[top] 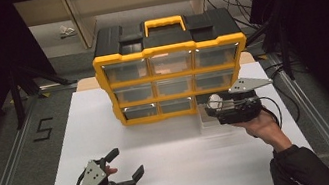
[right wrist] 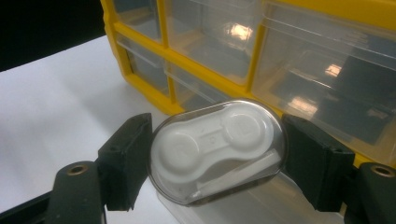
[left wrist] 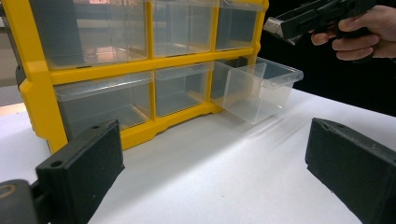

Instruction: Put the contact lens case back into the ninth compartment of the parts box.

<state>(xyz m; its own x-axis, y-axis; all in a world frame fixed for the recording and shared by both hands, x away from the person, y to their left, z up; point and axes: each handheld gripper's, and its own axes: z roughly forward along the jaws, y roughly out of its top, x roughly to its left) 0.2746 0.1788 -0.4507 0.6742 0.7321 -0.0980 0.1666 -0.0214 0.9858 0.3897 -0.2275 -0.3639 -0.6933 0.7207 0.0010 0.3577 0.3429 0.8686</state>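
The right hand-held gripper [top: 216,105] is pinching a small oval clear-lidded case with a white two-well insert [right wrist: 218,149], one pad on each long end, as the right gripper view shows closely. In the high view this held case hangs at about 3 o'clock of the counter [top: 166,173], just above the clear drawer [left wrist: 257,91] that stands pulled out from the bottom right slot of the yellow organiser [top: 172,66]. The left gripper view shows that drawer open, seemingly empty, its front lip jutting toward the counter's edge, with the other drawers pushed in. The left hand-held gripper [top: 126,164] rests at about 7 o'clock on the counter, jaws spread wide with nothing between them, well apart from the organiser. Judging by this, the step in hand is carrying the case to the open drawer, with the drop not yet made. The next move appears to call for bringing the case squarely over the drawer's mouth, perhaps tilting it so its long side runs along the drawer, lowering it inside the walls and only then spreading the jaws. After that the drawer would need pushing shut, a job the idle left hand-held gripper is free for, though it would have to cross toward 3 o'clock.
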